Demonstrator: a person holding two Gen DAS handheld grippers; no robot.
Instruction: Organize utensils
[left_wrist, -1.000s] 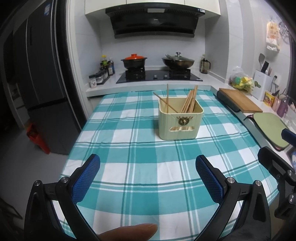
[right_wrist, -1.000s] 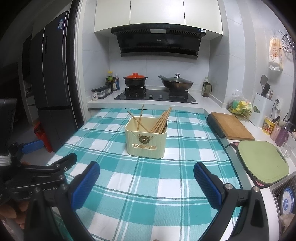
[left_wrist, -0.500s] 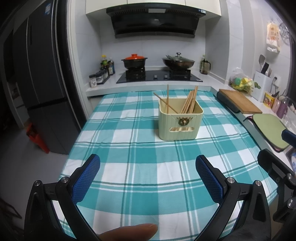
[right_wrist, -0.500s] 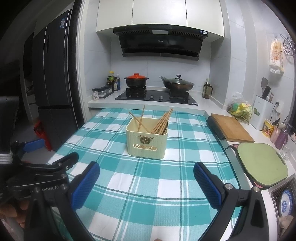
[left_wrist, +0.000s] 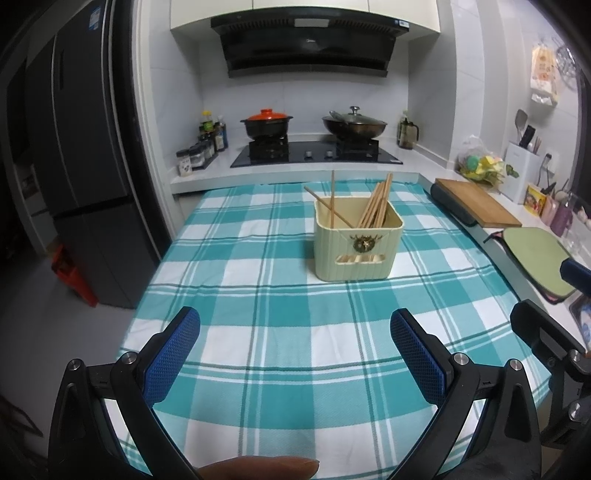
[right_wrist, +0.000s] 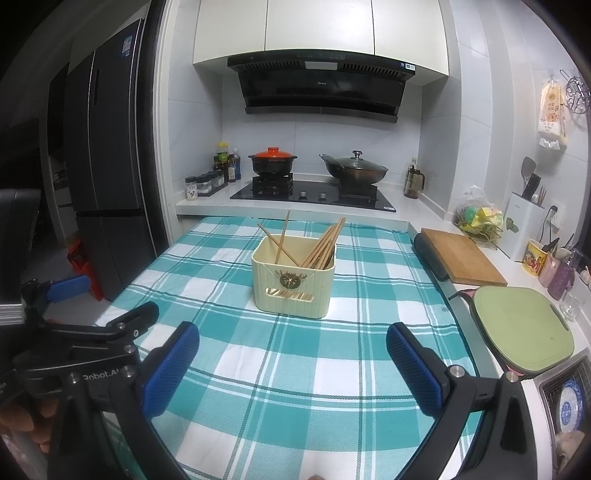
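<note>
A cream ribbed utensil holder stands on the teal checked tablecloth; it also shows in the right wrist view. Several wooden chopsticks lean inside it, also seen in the right wrist view. My left gripper is open and empty, well short of the holder. My right gripper is open and empty, also short of it. Each gripper shows at the edge of the other's view.
A stove with an orange-lidded pot and a wok stands behind the table. A wooden board and a green board lie on the right counter. A dark fridge stands at the left.
Both grippers have risen slightly and pulled back a little; the view tilts up. The holder and chopsticks have not moved.
</note>
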